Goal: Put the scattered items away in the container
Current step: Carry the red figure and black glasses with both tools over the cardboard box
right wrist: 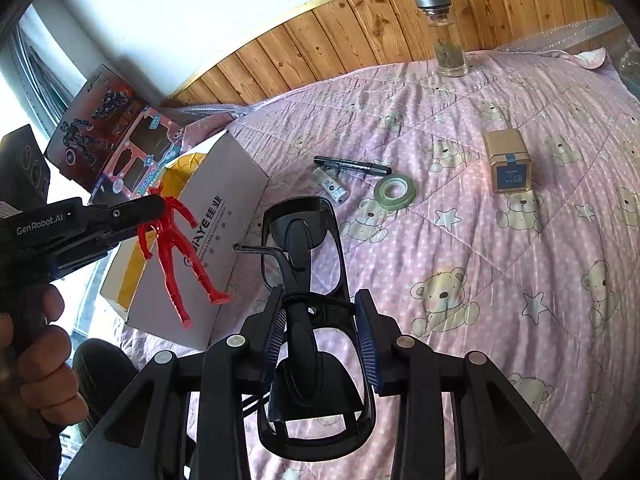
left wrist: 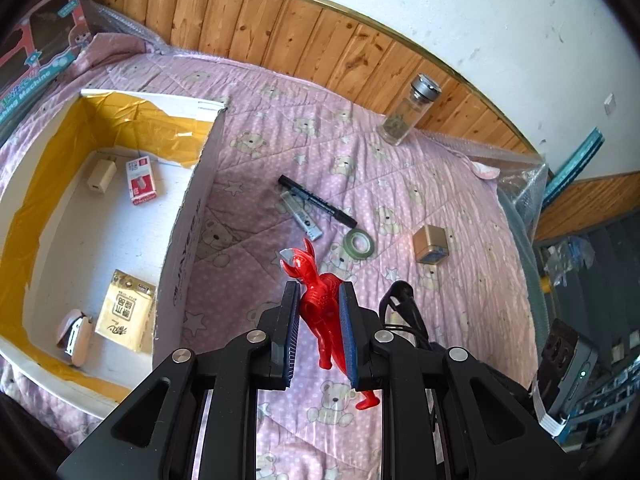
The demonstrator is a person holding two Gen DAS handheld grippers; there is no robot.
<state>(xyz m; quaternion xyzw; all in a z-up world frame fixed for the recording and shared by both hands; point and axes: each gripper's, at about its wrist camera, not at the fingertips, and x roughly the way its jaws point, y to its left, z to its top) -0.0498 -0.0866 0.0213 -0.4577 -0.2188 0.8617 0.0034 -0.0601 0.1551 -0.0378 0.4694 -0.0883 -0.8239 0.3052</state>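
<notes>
My left gripper (left wrist: 319, 300) is shut on a red toy figure (left wrist: 322, 304) and holds it above the pink bedspread, just right of the open cardboard box (left wrist: 188, 216). The figure also shows in the right wrist view (right wrist: 176, 248), hanging beside the box (right wrist: 224, 200). My right gripper (right wrist: 320, 316) is shut on a pair of black glasses (right wrist: 304, 280) above the bed. On the bed lie a black marker (left wrist: 316, 206), a small silver stick (left wrist: 302, 216), a green tape roll (left wrist: 360, 244) and a gold box (left wrist: 430, 245).
The cardboard box holds a white charger (left wrist: 102, 174), a red-white pack (left wrist: 140, 182), a yellow packet (left wrist: 124, 310) and a small pink item (left wrist: 74, 336). A glass jar (left wrist: 408, 110) stands by the wooden wall panel. A toy carton (left wrist: 36, 60) leans at far left.
</notes>
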